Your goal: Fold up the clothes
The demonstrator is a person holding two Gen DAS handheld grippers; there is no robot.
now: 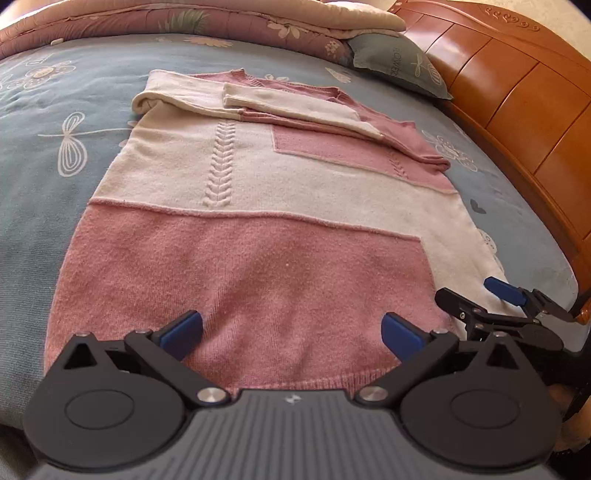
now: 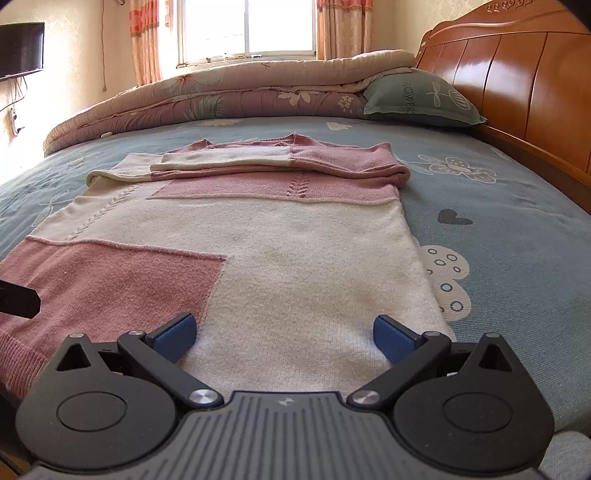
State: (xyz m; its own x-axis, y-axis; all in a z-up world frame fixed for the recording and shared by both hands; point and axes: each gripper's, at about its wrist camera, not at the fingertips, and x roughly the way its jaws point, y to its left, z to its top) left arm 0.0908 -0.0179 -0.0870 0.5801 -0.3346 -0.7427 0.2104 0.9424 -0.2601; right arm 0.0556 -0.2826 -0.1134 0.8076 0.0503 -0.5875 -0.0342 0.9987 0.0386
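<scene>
A pink-and-cream knitted patchwork sweater (image 1: 258,206) lies flat, spread lengthwise on the blue-grey bedsheet printed with white flowers (image 1: 33,177), its hem towards the person and its neckline towards the rolled floral quilt (image 2: 221,96) at the far side of the bed. Both sleeves are already folded in: they lie across the chest near the collar, the cream-and-pink sleeve (image 2: 258,162) stacked over the other, so the garment is now a long tidy rectangle. That part of the folding looks done; what seems left is to bring the hem up towards the shoulders, once or twice, to make a compact bundle. The left hand-held gripper (image 1: 291,330) sits low over the pink hem panel, its blue pads spread wide apart with the knit showing between them and nothing pinched. The right hand-held gripper (image 2: 284,332) is likewise wide open over the cream panel at the hem's right side, gripping nothing; in the left wrist view it shows at the sweater's lower right corner (image 1: 502,306), just beside the left one. I would judge both are poised to take the hem corners, though neither has closed on the cloth yet. Whether the pads actually touch the wool I cannot tell. A grey-green pillow with lettering (image 2: 421,99) rests against the glossy orange wooden headboard (image 2: 517,81) to the right, well apart from the sweater, and a curtained window (image 2: 247,26) lights the room from beyond.
</scene>
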